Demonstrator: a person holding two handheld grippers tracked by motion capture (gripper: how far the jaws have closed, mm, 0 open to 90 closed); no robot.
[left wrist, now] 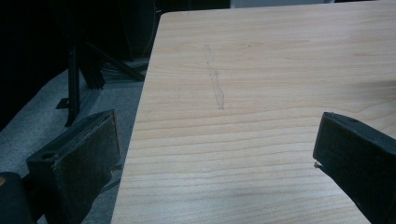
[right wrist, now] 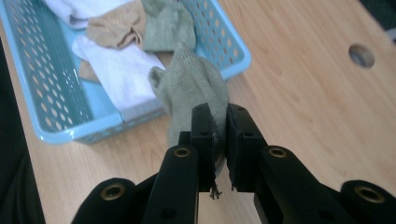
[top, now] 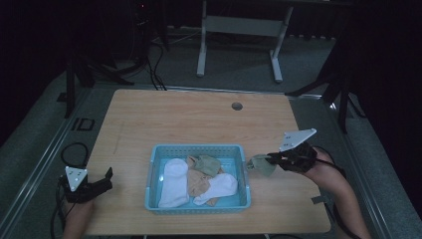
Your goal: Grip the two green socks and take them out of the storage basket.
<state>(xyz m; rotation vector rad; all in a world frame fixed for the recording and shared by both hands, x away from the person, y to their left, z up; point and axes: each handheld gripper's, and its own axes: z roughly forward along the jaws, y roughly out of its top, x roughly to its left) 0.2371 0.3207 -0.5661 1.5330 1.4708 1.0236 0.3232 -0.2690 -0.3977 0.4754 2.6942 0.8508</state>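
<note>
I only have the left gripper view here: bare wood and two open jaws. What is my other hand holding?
Observer: The right gripper is shut on a green sock, pinched at one end.
Operator: Is that sock over the basket?
Observer: No. In the high view it hangs just outside the right wall of the blue basket.
Operator: What is in the basket?
Observer: Two white socks, a tan one and another green one.
Operator: And where does my left gripper sit?
Observer: The left gripper is open at the table's near left edge, apart from the basket.
</note>
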